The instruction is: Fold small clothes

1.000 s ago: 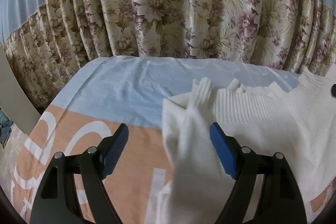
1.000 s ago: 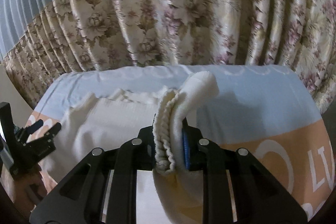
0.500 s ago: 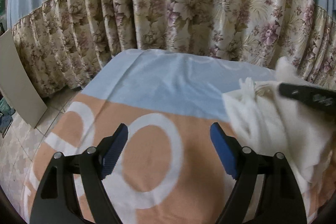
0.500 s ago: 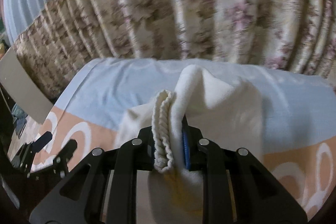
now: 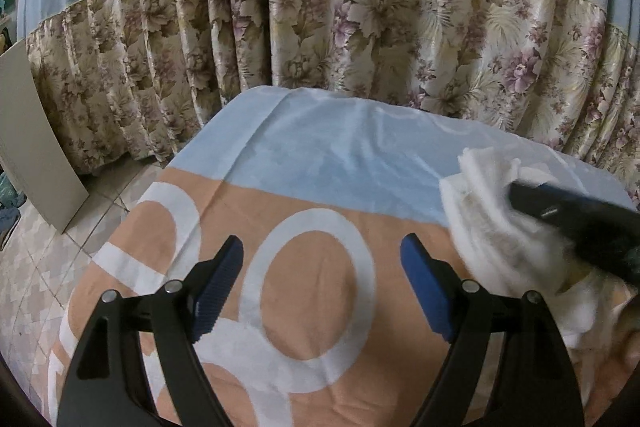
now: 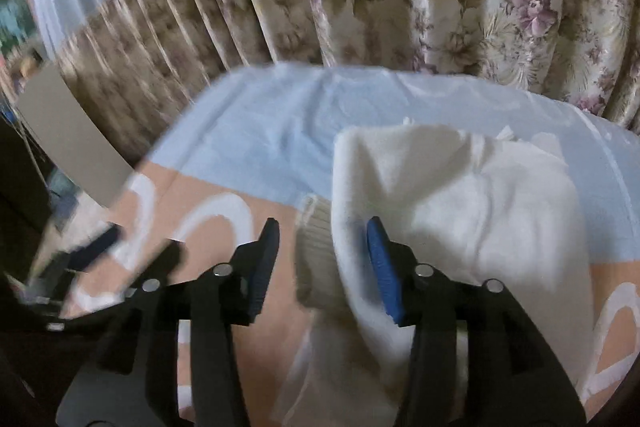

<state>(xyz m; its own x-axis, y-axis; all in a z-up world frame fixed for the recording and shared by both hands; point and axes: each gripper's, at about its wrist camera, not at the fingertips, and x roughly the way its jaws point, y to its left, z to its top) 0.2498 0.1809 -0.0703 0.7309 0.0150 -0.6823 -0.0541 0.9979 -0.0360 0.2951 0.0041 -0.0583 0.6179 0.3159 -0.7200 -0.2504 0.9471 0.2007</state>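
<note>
— White ribbed-knit sweater, where does it lie?
— Bunched on the peach and pale-blue bedsheet with white rings, toward its right side, in front of the floral pleated curtain.
— And the right gripper?
— Its blue-padded jaws stand wide apart; the sweater's ribbed cuff lies loose between them, the fabric touching the right pad.
— The left gripper?
— Spread wide over bare sheet, holding nothing, the sweater well off to its right.
</note>
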